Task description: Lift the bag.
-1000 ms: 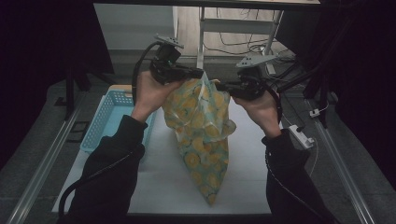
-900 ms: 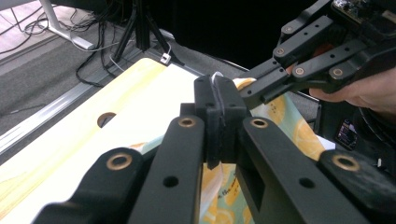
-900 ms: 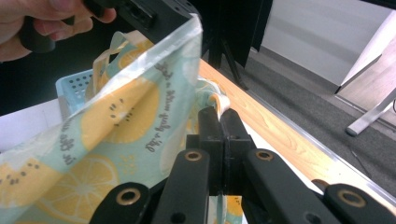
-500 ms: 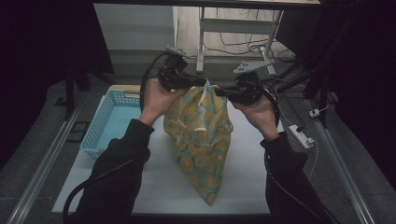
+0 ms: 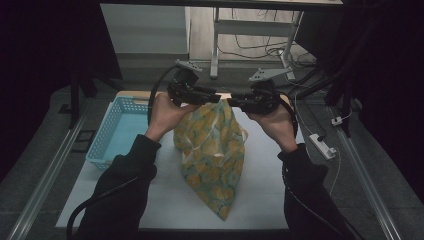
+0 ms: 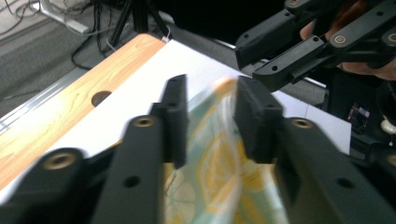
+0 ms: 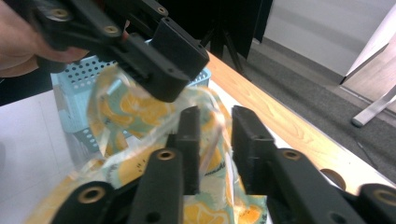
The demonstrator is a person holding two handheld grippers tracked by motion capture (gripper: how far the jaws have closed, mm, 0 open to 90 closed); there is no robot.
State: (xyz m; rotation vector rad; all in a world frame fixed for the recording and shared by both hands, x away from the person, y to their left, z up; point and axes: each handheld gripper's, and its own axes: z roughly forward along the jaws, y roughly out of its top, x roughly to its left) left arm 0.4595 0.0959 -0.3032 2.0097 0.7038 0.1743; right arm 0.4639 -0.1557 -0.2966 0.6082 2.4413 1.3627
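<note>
Counted: one lemon-print plastic bag (image 5: 212, 155) on the white mat (image 5: 165, 195). One blue perforated basket (image 5: 117, 132), left of the bag. Two handheld grippers, left gripper (image 5: 212, 96) and right gripper (image 5: 234, 102), both at the bag's top edge. One white power strip (image 5: 322, 146), right of the bag, off the mat. Two grey three-cornered plates, one atop each gripper.
</note>
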